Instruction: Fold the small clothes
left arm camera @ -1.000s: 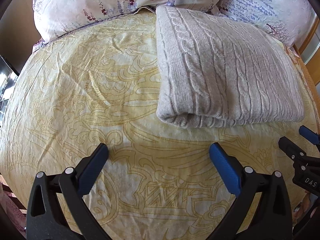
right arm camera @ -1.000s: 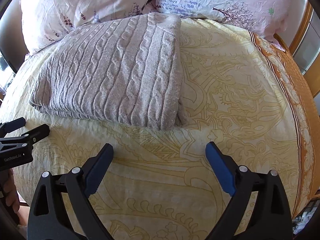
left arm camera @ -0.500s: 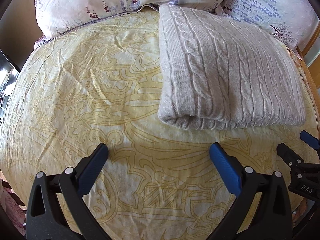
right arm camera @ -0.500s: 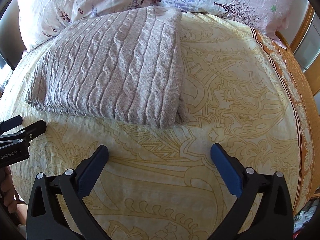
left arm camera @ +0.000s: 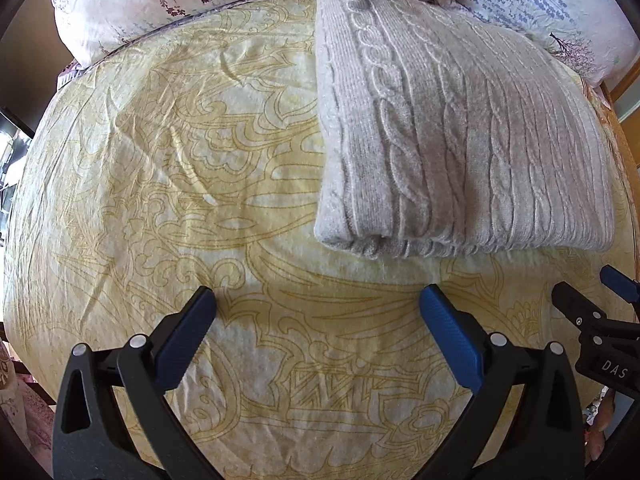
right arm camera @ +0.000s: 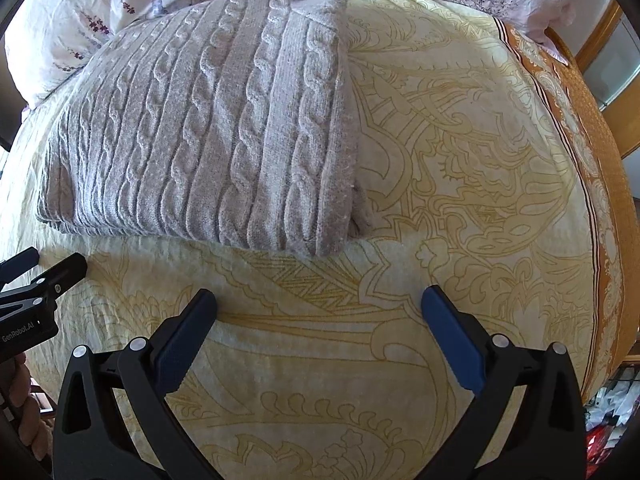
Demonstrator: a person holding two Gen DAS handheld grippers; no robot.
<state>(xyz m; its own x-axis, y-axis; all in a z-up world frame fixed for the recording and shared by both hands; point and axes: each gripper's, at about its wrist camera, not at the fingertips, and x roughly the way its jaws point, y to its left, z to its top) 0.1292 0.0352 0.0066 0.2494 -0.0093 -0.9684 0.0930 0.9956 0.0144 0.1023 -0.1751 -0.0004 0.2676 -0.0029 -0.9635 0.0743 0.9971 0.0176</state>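
Nearest the cameras, both tools hang over bare bedspread: the left hand-held gripper point(left arm camera: 316, 312) and the right hand-held gripper point(right arm camera: 318, 312) each have their blue pads spread wide with nothing between them, only the yellow patterned bedspread point(left arm camera: 168, 168) below. Each one shows at the edge of the other's view, so they sit side by side along the near edge of the bed, short of the garment and not touching it.

Just beyond them lies the grey cable-knit sweater point(left arm camera: 460, 136), already doubled into a thick rectangle, its rounded fold edge facing the grippers and stacked layers showing at the near corner. It rests flat between the two tools' lines of sight, which suggests the fold is finished or nearly so and the jaws are open because the cloth has been let go.

Farthest back, floral pillows point(right arm camera: 72, 28) line the head of the bed, the sweater's far end reaching up to them.
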